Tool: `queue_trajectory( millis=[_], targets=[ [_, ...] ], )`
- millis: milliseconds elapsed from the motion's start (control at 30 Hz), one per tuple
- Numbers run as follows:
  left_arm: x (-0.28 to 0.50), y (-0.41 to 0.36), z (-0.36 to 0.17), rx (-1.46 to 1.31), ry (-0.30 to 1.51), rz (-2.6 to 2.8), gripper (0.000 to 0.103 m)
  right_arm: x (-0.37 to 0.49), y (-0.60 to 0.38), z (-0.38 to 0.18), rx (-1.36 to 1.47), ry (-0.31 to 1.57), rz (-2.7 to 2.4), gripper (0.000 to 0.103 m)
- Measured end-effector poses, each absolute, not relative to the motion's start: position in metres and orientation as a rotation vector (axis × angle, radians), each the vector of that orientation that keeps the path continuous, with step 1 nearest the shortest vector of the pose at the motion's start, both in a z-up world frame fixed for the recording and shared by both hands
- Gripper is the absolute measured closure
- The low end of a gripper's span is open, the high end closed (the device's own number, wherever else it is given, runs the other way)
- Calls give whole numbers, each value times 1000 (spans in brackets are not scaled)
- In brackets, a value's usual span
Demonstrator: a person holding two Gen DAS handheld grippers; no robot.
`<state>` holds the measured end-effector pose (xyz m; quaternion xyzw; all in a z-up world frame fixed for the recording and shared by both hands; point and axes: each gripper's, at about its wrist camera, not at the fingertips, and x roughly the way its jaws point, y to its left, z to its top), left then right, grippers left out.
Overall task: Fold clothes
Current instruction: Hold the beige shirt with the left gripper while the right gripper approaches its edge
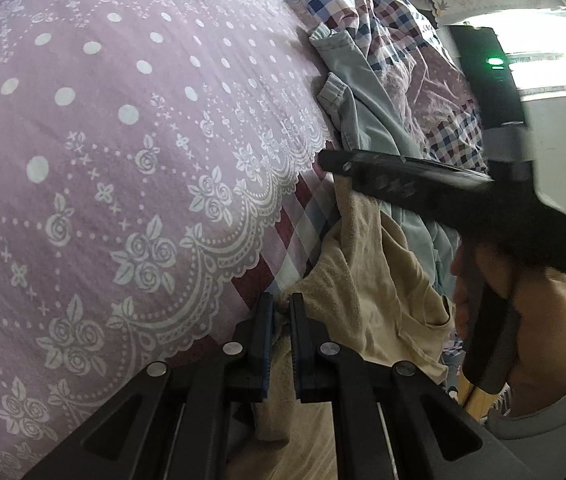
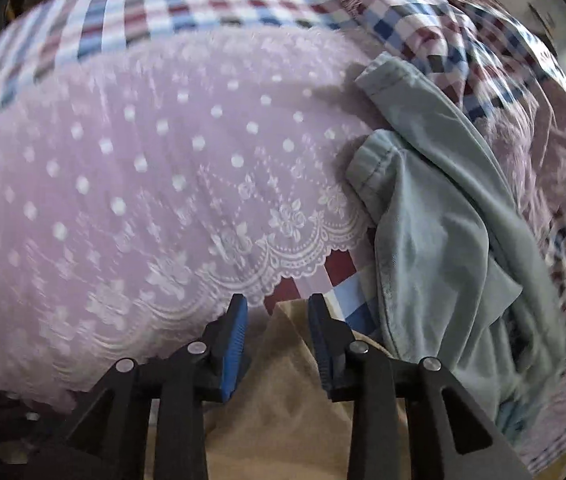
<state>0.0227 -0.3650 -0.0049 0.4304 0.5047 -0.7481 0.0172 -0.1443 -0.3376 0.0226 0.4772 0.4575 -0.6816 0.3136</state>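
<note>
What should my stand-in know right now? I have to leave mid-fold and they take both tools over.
Left tool: shut on the beige garment, pinching an edge at the bed's near side.
Right tool: open, a peak of the same beige cloth between its fingers, not gripped.
Light blue garment: crumpled on the bed, to the right of the pink lace-print cover, untouched.
Done: no finished fold is visible.
Left: probably close the right tool on the beige garment, spread and fold it, then the blue one.

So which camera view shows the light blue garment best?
The right wrist view: the light blue garment lies there almost whole, with hems and folds visible, though blurred. In the left wrist view it is smaller, and the right hand-held gripper partly covers it.
</note>
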Motion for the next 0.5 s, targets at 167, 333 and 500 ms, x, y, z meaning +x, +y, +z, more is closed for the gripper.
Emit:
queue_trajectory(
  millis=[167, 333, 500],
  targets=[
    [22, -366, -4, 1337, 1559, -2336, 96, -149, -333, 20, 1208, 1258, -1871, 103],
    [29, -375, 7, 1224, 1508, -2362, 103, -166, -323, 66, 1111, 1042, -2068, 103],
    [38, -392, 13, 1115, 1490, -2358, 103, -187, -323, 90, 1099, 841, -2168, 103]
  ],
)
